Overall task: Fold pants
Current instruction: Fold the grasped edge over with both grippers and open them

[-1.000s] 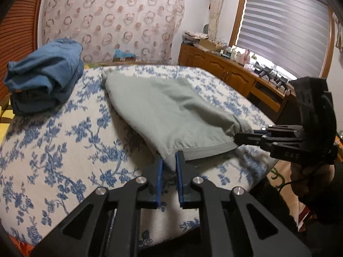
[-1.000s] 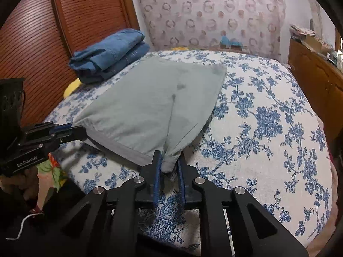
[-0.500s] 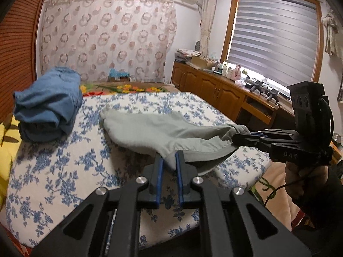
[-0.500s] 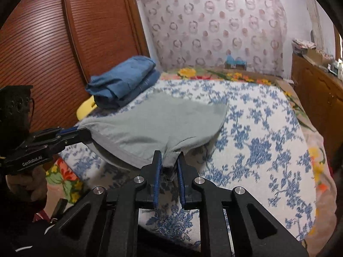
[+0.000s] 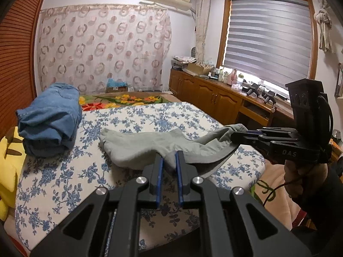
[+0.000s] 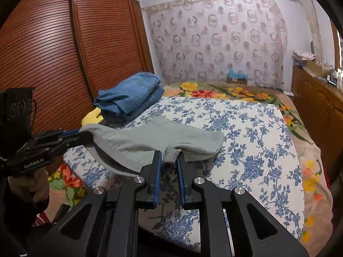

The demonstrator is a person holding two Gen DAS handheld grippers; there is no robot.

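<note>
Nearest to me, my left gripper [image 5: 168,160] has its blue-padded jaws drawn narrow on a pinch of the soft grey-green cotton pants [image 5: 137,147], and my right gripper [image 6: 169,160] is clamped just as narrowly on the other near corner of the same hem edge, where a thick fold of seam bunches up between the pads. Between the two grips the near edge hangs lifted off the bed with the blue-flowered white cover [image 6: 246,150], sagging in a shallow curve, while the far part of the garment lies on the cover towards the middle of the bed. From that sag I judge the cloth light, limp and without any stiffness of its own: it will follow whichever corner I lead and droop wherever I do not hold it. It does not look slippery, but a thin layer could creep out of the pads, so the doubled hem and seam are the places to keep hold of, one at each corner, with the edge kept taut between them so the fold lands straight. Nothing here is fragile; the risk is only a crooked or wrinkled fold. Beyond the pants, towards the slatted wooden wardrobe, sits a stack of folded blue denim jeans [image 6: 128,96], well apart from my work, and past the bed hangs a pale curtain printed with rings [image 5: 103,47].
</note>
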